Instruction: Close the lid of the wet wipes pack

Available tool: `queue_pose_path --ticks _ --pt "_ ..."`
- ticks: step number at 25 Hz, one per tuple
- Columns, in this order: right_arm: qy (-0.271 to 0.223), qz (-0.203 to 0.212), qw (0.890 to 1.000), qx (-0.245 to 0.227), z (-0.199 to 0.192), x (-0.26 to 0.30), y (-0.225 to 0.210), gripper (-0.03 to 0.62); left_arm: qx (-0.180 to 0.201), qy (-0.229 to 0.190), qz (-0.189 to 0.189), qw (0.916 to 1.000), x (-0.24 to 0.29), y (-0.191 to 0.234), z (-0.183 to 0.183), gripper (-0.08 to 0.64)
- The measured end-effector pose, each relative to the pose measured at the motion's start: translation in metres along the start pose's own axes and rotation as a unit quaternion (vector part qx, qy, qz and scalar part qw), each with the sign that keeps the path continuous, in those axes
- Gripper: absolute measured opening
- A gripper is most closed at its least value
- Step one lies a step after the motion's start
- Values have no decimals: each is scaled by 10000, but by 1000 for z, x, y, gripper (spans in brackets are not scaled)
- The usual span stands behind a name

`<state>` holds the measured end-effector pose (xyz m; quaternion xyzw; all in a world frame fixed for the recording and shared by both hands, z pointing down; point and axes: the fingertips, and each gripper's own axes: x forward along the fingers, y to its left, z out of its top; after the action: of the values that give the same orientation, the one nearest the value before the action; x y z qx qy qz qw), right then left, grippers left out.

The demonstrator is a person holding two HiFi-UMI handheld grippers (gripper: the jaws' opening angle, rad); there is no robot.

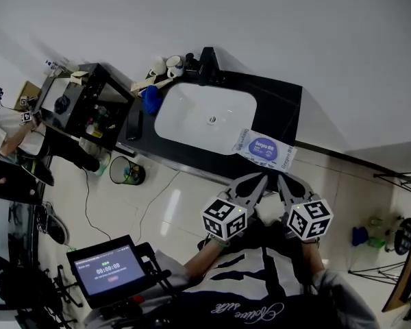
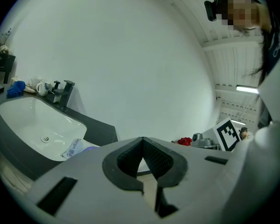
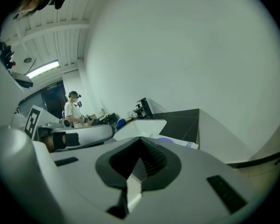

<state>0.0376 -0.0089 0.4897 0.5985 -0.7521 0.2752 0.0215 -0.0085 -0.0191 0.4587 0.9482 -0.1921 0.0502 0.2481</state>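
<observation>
The wet wipes pack (image 1: 264,148) lies flat on the black counter (image 1: 281,105), just right of the white basin (image 1: 205,115). It is white with a blue oval label; I cannot tell how its lid stands. Its edge also shows in the left gripper view (image 2: 74,147) and the right gripper view (image 3: 173,143). My left gripper (image 1: 262,177) and right gripper (image 1: 281,177) hang side by side in front of the counter, tips just short of the pack. Both are shut, with nothing between the jaws of the left gripper (image 2: 142,139) or the right gripper (image 3: 140,139).
A black faucet (image 1: 207,64), cups (image 1: 168,66) and a blue cloth (image 1: 151,100) sit behind and left of the basin. A black cabinet (image 1: 82,105) and a bin (image 1: 127,171) stand at left. A screen (image 1: 109,269) is near my left side. Another person (image 3: 74,108) stands far off.
</observation>
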Motion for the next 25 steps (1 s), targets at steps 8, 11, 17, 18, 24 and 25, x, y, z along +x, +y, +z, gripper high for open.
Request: queue_pose_path --ticks 8,11,17,18,24,25 --pt "-483 70 9987 164 8 -51 3 -2 5 -173 171 9997 -16 -38 -5 1" --pt "-486 167 9985 185 10 -54 12 -2 -76 -267 323 9991 -24 -34 0 0" --pt "-697 359 9967 201 -4 -116 21 -2 5 -196 486 9986 -46 -92 -38 0" --pt "-715 396 9965 187 -8 -126 24 -2 14 -208 517 9984 -51 -101 -44 1" --pt "-695 550 9960 146 -34 -166 40 -2 -62 -204 694 9974 -77 -137 -77 1" --pt "-694 573 9959 127 -38 -173 43 -2 -57 -186 716 9972 -80 -142 -82 0"
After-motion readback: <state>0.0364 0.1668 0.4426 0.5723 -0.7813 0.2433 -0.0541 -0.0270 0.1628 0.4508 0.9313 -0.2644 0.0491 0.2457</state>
